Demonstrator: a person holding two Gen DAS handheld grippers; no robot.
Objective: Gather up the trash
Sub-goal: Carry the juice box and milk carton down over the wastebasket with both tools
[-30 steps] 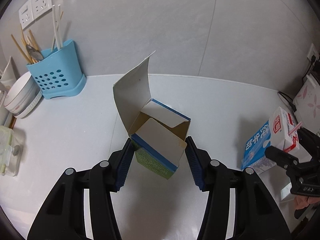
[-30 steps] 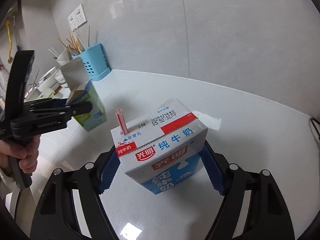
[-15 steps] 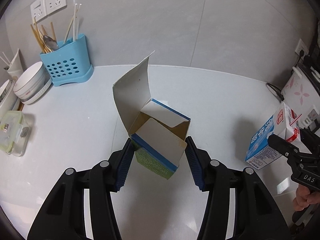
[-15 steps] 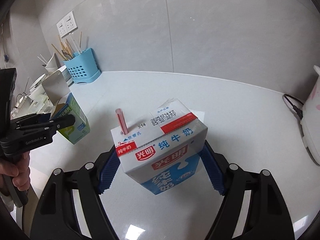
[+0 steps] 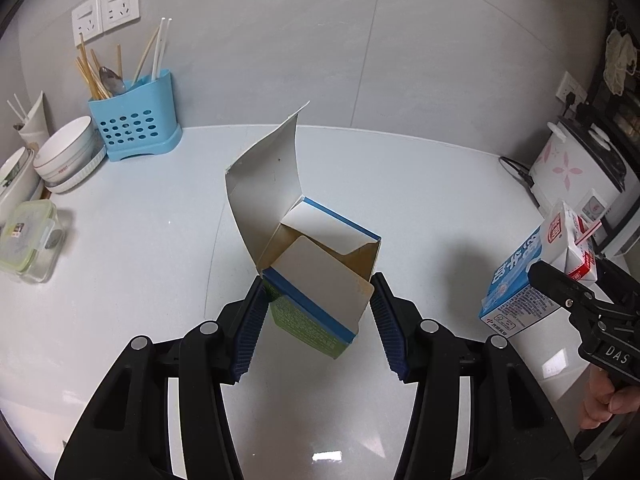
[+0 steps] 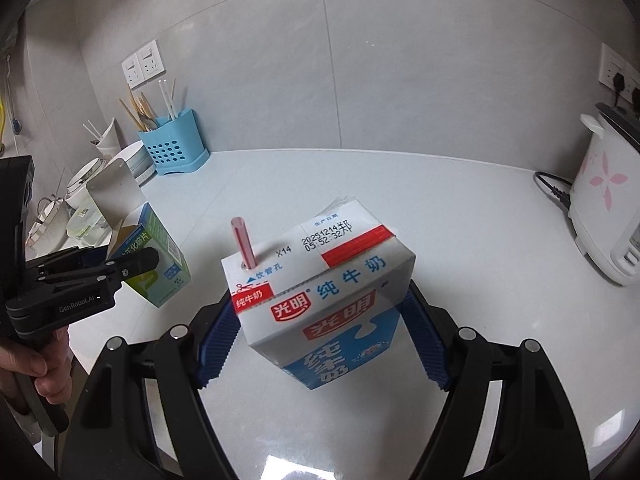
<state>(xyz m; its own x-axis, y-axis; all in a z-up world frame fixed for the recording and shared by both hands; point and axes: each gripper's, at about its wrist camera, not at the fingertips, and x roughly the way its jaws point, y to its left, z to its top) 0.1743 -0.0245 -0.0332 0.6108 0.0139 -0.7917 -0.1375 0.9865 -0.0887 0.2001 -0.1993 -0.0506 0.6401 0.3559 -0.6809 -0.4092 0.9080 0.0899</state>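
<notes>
The left gripper (image 5: 316, 316) pinched an open green-and-blue carton (image 5: 320, 292) between its blue pads, holding it clear of the white counter (image 5: 120, 240) with its long lid flap standing up. The right gripper (image 6: 320, 340) clamped a blue-and-white milk box (image 6: 320, 300), tilted, with a pink straw (image 6: 242, 242) in its top. Neither item of trash had reached a bin; none was visible. Risks, as judged: the empty carton's thin walls could buckle and slip from the pads, and the tilted milk box could leak any remaining liquid through the straw hole onto the counter.
</notes>
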